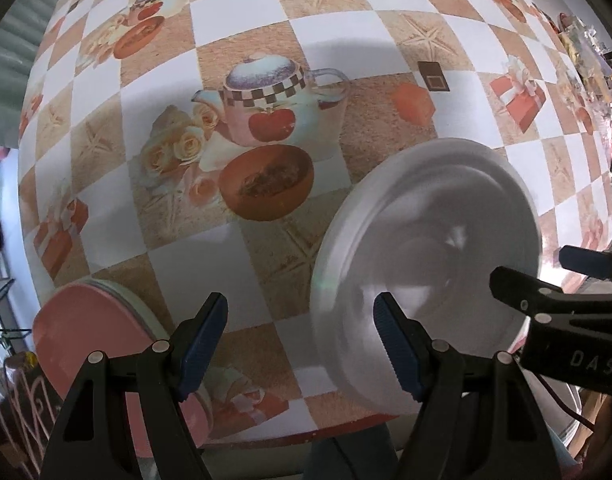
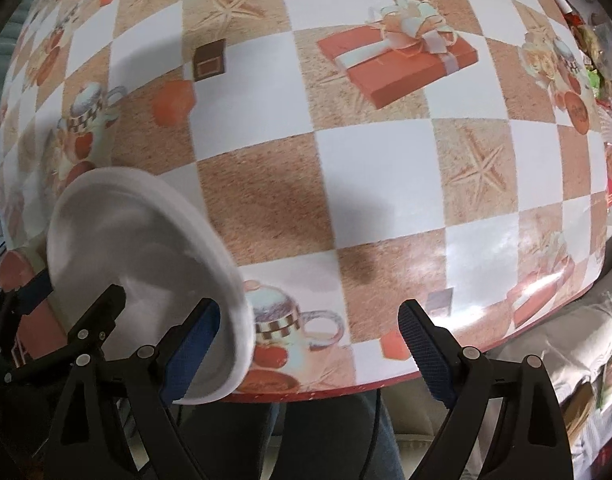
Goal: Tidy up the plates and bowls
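A white plate (image 1: 426,264) is seen on the checkered bench (image 1: 266,40), at four o'clock of the printed teapot. The left tool (image 1: 302,344) and right tool (image 2: 310,352) are held spread, pinching nothing. Pink plates (image 1: 86,340) are stacked at the bench's seven o'clock edge.

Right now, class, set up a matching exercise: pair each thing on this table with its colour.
Things:
1. plate
2. stack of plates at the near left edge
3. pads on the left gripper fingers
4. printed gift box

Colours:
A. blue
B. orange with a pale bow
C. white
D. pink on top

Pairs: 1-C, 2-D, 3-A, 4-B
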Demonstrator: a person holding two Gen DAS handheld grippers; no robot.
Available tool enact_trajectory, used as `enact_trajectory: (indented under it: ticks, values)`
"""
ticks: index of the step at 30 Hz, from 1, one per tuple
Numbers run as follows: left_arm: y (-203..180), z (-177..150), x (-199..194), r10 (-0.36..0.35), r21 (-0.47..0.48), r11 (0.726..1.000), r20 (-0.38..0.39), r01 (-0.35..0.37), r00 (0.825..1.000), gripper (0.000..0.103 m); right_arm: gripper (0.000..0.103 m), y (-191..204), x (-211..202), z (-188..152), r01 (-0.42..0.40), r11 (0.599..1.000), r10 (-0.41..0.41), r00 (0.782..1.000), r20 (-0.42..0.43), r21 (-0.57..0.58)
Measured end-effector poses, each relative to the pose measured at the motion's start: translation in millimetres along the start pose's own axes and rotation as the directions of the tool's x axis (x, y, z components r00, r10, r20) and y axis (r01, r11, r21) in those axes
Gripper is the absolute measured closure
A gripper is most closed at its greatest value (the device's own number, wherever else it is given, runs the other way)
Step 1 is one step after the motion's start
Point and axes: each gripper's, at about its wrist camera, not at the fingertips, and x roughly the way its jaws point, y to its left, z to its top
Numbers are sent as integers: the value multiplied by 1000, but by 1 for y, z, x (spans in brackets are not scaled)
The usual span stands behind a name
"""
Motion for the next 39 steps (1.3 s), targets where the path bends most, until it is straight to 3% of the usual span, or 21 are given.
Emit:
enact_trajectory:
  ticks: [10, 13, 15, 18, 24, 39]
  values:
    - [0, 4, 19, -24, -4, 1000, 12, 24, 1000, 20, 11, -1, 23, 8, -46, 999, 45, 999, -15, -27]
    - [5, 0, 25, -5, -9, 1000, 23, 5, 1000, 7, 11, 0, 34, 6, -56, 998, 55, 998, -30, -24]
    - [11, 0, 30, -5, -22, 1000, 24, 6, 1000, 0, 3, -3, 41, 8, -67, 998, 66, 997, -42, -12]
    - [28, -10, 36, -51, -48, 998, 19, 52, 998, 0, 0, -9, 47, 9, -76, 997, 76, 996, -54, 8]
    - [50, -13, 44, -51, -32, 998, 29, 51, 998, 0, 0, -11, 50, 12, -69, 998, 70, 996, -56, 12]
    - [46, -14, 38, -48, -39, 998, 33, 50, 998, 0, 0, -10, 50, 11, -70, 997, 71, 996, -53, 16]
